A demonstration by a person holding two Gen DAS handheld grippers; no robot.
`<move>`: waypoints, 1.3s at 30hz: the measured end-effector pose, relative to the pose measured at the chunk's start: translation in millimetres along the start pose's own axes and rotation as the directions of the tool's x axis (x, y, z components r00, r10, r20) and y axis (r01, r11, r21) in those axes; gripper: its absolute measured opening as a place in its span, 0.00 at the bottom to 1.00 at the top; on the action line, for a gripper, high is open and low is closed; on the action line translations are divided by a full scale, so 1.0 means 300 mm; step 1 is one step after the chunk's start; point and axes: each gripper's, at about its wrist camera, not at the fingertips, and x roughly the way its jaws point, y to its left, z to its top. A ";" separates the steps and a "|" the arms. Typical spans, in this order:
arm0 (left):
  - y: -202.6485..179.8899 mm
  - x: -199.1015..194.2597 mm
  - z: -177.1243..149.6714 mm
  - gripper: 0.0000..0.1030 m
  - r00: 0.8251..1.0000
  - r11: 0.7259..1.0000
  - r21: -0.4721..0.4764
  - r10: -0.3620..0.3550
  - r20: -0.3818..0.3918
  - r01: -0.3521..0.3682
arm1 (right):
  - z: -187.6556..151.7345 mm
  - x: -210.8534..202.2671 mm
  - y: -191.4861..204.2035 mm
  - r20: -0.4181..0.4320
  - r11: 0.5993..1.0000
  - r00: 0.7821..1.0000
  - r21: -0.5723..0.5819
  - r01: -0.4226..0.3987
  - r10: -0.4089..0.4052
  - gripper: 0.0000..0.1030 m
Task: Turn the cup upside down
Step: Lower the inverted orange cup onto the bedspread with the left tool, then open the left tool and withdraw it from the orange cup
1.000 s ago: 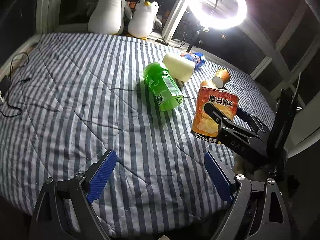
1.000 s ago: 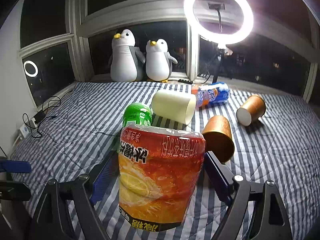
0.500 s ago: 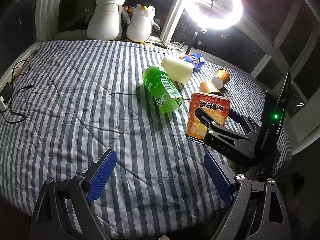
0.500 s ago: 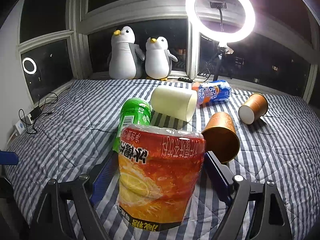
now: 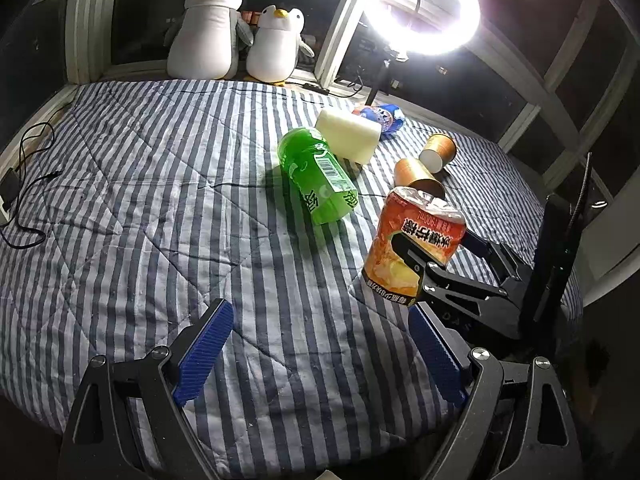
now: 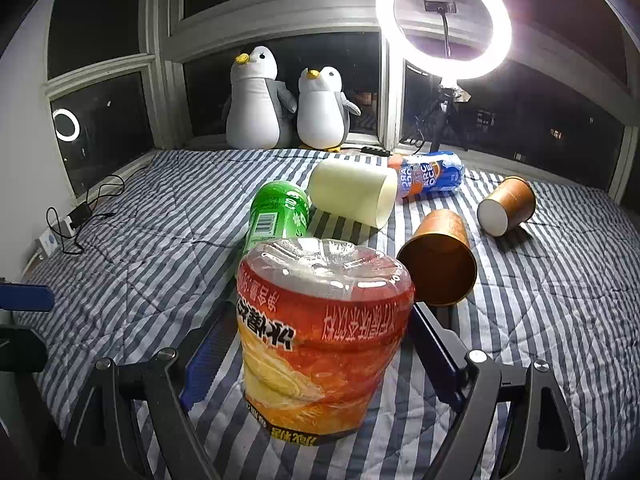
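An orange plastic cup [image 6: 320, 344] with upside-down printed lettering stands between the blue pads of my right gripper [image 6: 316, 360], which is shut on it, its open end down at the striped bedspread [image 6: 160, 220]. In the left wrist view the same cup [image 5: 412, 248] is held by the right gripper [image 5: 436, 256] at the right. My left gripper [image 5: 320, 356] is open and empty above the bedspread's front part, left of the cup.
A green cup [image 5: 320, 176], a cream cup [image 5: 348, 140], a blue packet [image 5: 380, 116] and two brown paper cups [image 6: 440, 260] [image 6: 506, 206] lie on their sides further back. Two penguin toys [image 6: 256, 100] and a ring light [image 6: 444, 24] stand at the window. Cables [image 5: 24, 184] lie left.
The right gripper has lowered the orange cup toward the bedspread. The left gripper has drawn back a little and stays open.
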 end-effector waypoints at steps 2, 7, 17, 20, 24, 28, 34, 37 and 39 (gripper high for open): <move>-0.008 0.001 -0.001 0.89 1.000 1.000 0.009 0.005 0.003 -0.005 | -0.005 -0.009 0.003 -0.004 1.000 1.000 0.004 -0.004 0.004 0.81; -0.025 -0.003 -0.009 0.89 1.000 0.999 0.030 0.014 0.013 -0.014 | -0.016 -0.025 0.010 -0.017 1.000 1.000 0.013 -0.021 0.021 0.81; -0.033 -0.004 -0.016 0.89 1.000 0.999 0.038 0.019 0.021 -0.020 | -0.032 -0.051 0.019 -0.035 0.999 0.999 0.029 -0.032 0.033 0.81; -0.036 -0.008 -0.018 0.89 0.999 0.999 0.044 0.022 0.027 -0.023 | -0.033 -0.064 0.027 -0.036 0.999 0.999 0.028 -0.029 0.030 0.81; -0.038 -0.015 -0.016 0.89 0.999 0.998 0.053 0.030 0.040 -0.033 | -0.043 -0.088 0.032 -0.036 0.999 0.999 0.035 -0.029 0.031 0.81; -0.041 -0.018 -0.016 0.89 0.998 0.997 0.058 0.037 0.053 -0.040 | -0.060 -0.106 0.021 -0.046 0.998 0.998 0.060 -0.035 0.037 0.82; -0.056 -0.019 -0.025 0.89 0.995 0.995 0.076 0.057 0.085 -0.064 | -0.089 -0.159 0.010 -0.058 0.994 0.997 0.102 -0.039 0.045 0.82; -0.063 -0.020 -0.027 0.89 0.992 0.994 0.080 0.066 0.108 -0.074 | -0.102 -0.194 0.009 -0.056 0.993 0.997 0.115 -0.037 0.044 0.82; -0.072 -0.021 -0.027 0.89 0.988 0.992 0.087 0.077 0.130 -0.089 | -0.105 -0.216 0.006 -0.050 0.991 0.998 0.130 -0.033 0.039 0.82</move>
